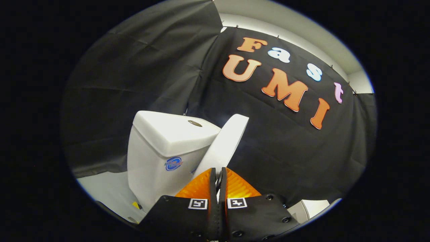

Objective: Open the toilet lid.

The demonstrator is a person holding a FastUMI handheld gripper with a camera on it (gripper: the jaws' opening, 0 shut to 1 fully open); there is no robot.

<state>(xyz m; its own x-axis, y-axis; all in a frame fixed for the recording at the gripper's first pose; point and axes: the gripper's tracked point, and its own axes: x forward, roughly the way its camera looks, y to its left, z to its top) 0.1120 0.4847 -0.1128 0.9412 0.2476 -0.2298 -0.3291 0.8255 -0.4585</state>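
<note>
The white toilet lid (225, 143) stands raised and tilted, its top edge leaning back against the white tank (158, 151). I see the lid almost edge-on, just ahead of my fingers. My gripper (218, 172) is shut, the two fingers pressed close with only a thin dark slit between them. Their tips sit right at the lid's lower part; whether they touch it I cannot tell. Nothing is clamped between the fingers.
The tank carries a round flush button (195, 123) on top and a blue logo (173, 163) on its front. Black cloth walls (134, 77) close in behind and to the right. Pale floor (107, 191) shows left of the tank.
</note>
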